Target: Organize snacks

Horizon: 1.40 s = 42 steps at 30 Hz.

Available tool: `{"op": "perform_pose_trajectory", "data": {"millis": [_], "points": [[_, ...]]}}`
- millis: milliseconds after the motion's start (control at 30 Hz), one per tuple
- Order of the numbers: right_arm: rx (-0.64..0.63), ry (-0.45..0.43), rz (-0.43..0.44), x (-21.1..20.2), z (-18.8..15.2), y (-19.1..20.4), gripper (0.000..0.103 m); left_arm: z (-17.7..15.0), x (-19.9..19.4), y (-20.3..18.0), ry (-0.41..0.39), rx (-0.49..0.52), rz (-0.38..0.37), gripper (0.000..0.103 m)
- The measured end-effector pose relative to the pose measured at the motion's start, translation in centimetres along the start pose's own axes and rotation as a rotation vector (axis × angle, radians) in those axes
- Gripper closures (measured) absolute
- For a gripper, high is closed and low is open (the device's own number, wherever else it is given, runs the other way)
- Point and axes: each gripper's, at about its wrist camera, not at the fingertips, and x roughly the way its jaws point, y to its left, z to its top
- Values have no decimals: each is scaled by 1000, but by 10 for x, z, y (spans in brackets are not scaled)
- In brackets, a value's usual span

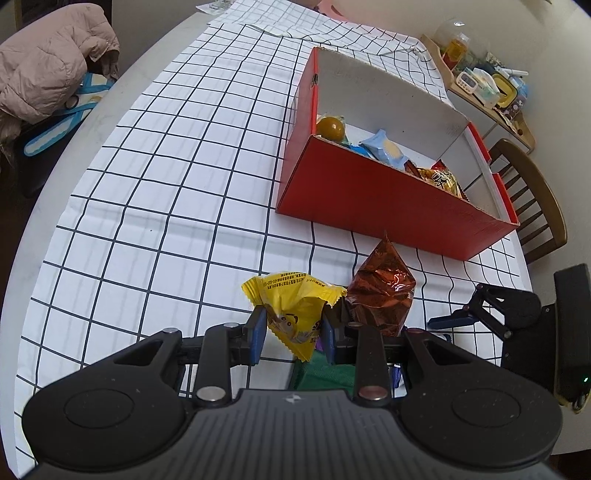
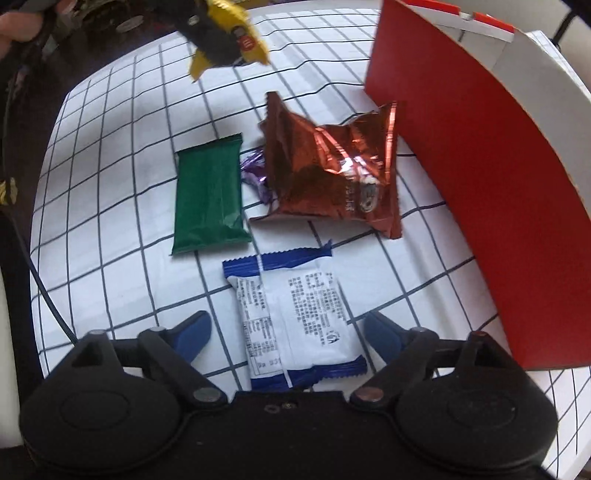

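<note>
My left gripper [image 1: 293,330] is shut on a yellow snack packet [image 1: 295,314], held above the checked cloth; the right wrist view shows the same packet [image 2: 229,31] at the top. The right gripper [image 2: 286,332] stands open, its blue fingers on either side of a white and blue packet [image 2: 291,317] that lies flat on the cloth, pads apart from it. It also shows in the left wrist view as the right gripper [image 1: 465,317] at the right. A brown foil packet [image 2: 332,170] lies beyond, by the red box [image 1: 388,199] that holds several snacks.
A green packet [image 2: 210,195] and a small purple wrapper [image 2: 255,173] lie left of the brown one. The red box's wall [image 2: 480,166] rises close on the right. A chair [image 1: 532,195] stands past the table edge, a shelf [image 1: 487,88] of items behind, a padded jacket [image 1: 48,62] far left.
</note>
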Motion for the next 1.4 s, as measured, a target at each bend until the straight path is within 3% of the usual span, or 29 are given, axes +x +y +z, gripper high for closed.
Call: {"op": "perform_pose_trajectory", "data": {"millis": [33,233,300,367,433,633,933,1200,1400], "points": [[-10,15,-2,3,0,3,0,0,0,0,1,-1,-1,73],[-12,30,-18,3,2,8,3,0,1,-1,4,0,-4,73],[-20,15,-13,2,4,7,11,-1,0,-2,3,5,-6,73],[-11,-16,-15,-4,5,8,36,-1,0,-3,2,11,-7,73],[16,-37,-20,-10,6,5,50,-1,0,-3,2,16,-9,73],[70,-57,-102,-14,6,14,52,-1,-7,-9,-9,42,-23,73],[330,-247,-258,-77,0,16,52,10,-26,-27,-49,90,-44,73],[613,-446,-328,-138,2,-18,52,48,-49,-61,-131,158,-49,73],[748,-512,-368,-153,11,-58,52,83,-51,-87,-166,196,-26,73]]}}
